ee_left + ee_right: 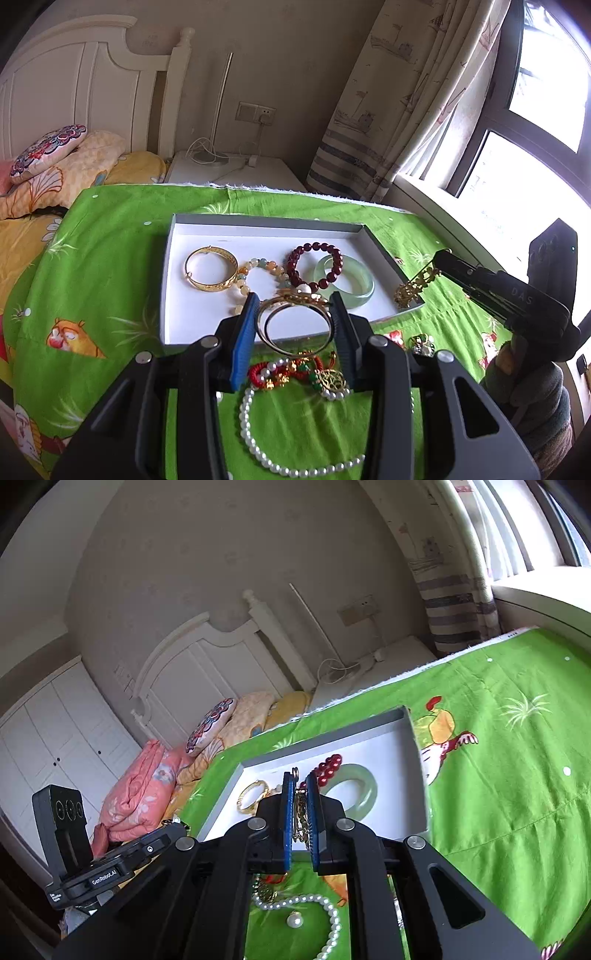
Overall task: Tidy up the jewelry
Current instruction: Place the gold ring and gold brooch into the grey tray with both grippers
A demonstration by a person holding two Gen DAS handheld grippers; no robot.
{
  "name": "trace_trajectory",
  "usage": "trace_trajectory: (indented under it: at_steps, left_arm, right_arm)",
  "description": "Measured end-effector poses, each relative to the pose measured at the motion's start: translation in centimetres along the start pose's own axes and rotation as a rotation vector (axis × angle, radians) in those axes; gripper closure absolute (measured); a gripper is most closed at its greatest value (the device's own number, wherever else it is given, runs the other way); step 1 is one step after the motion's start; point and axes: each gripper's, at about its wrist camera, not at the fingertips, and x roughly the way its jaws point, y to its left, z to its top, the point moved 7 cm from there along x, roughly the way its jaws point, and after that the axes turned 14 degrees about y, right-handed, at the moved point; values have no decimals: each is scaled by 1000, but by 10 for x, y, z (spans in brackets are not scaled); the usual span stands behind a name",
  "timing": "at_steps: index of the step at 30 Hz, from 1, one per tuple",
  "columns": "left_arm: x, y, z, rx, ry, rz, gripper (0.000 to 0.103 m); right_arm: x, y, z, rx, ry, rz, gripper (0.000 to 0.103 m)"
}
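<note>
We hold 2 claws over a green cloth (110, 266) with a white tray (207, 317) on it.

Our left claw (293, 317) is pinching a gold ring bangle (295, 325) between its 2 blue pads. In the left view the bangle hangs in the middle of the frame, right over the near edge of the tray. The tray lies just ahead of it, toward the top of the frame, so we think the next move is a short push forward and then letting go.

Our right claw (300, 812) is pressed tight on a gold chain (301, 819). In the left view that chain (413, 288) hangs at the right edge of the tray. Both claws look about as near to the tray.

Inside the tray we see 4 things: a wide gold bangle (210, 269) at the left, a pale bead bracelet (258, 273) beside it, a dark red bead bracelet (314, 266) and a pale green ring bangle (345, 278) at the right. The red beads lie partly over the green one.

Still on the cloth, low in the frame, are a white pearl necklace (251, 424) and a red cord bracelet (288, 373).
</note>
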Motion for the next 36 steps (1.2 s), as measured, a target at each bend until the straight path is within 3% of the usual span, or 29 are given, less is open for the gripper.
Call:
trace_trajectory:
  at_steps: [10, 16, 18, 20, 22, 26, 28, 29, 30, 36]
  left_arm:
    - [55, 18, 16, -28, 70, 115, 65]
    - [64, 37, 12, -53, 74, 189, 65]
    - [63, 42, 11, -72, 62, 210, 58]
    - [58, 47, 11, -83, 39, 234, 40]
    - [53, 49, 10, -83, 17, 258, 34]
    - [50, 49, 7, -83, 14, 269, 30]
    - [50, 49, 6, -84, 16, 270, 29]
    - [49, 49, 6, -86, 13, 271, 28]
    - [49, 49, 6, -87, 11, 273, 28]
    - [47, 52, 4, -104, 5, 264, 25]
  right_arm:
    - [29, -37, 2, 113, 66, 34, 93]
    - [49, -42, -7, 96, 112, -37, 91]
    - [50, -42, -8, 90, 116, -57, 85]
    - [52, -39, -11, 79, 125, -80, 85]
    - [51, -36, -12, 67, 119, -101, 85]
    - [42, -37, -11, 67, 63, -116, 83]
    - [39, -37, -10, 68, 49, -102, 69]
    - [38, -36, -8, 65, 43, -84, 38]
    - [37, -31, -7, 44, 29, -65, 26]
    - [36, -15, -3, -56, 4, -115, 26]
